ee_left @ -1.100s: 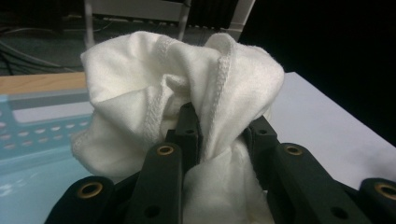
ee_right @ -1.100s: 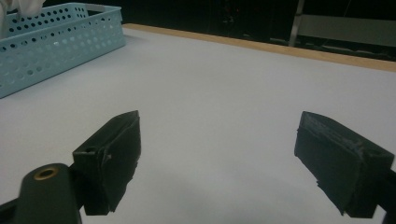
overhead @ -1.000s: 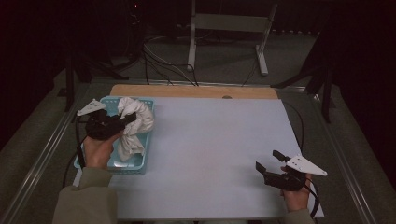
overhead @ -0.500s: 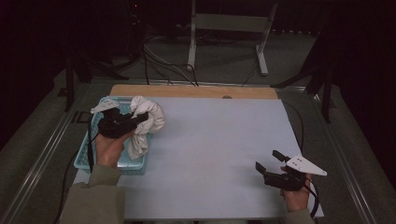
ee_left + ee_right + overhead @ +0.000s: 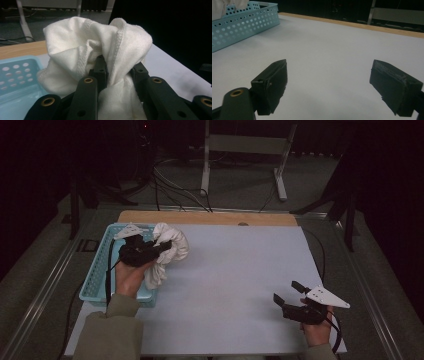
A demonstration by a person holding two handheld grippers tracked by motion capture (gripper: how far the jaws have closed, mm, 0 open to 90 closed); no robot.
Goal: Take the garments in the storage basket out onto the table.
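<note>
I am holding a bunched white cloth [image 5: 167,251] in my left gripper [image 5: 150,251], its jaws clamped on a fold of the fabric. In the left gripper view the cloth [image 5: 100,47] is bulging up and over the two black jaws, its stitched hems showing, with a pinched fold running down between them. From the high view the cloth is hanging over the right rim of the light blue perforated basket [image 5: 100,280], part of it drooping toward the basket and part reaching out above the pale worktop [image 5: 240,270]. The basket is sitting at the left edge of the worktop, well apart from my other hand. My right gripper [image 5: 287,296] is resting near the worktop's front right corner, its jaws standing wide apart with nothing between them. In the right gripper view its jaws are framing bare worktop [image 5: 332,50], with the basket [image 5: 244,22] at the upper left.
</note>
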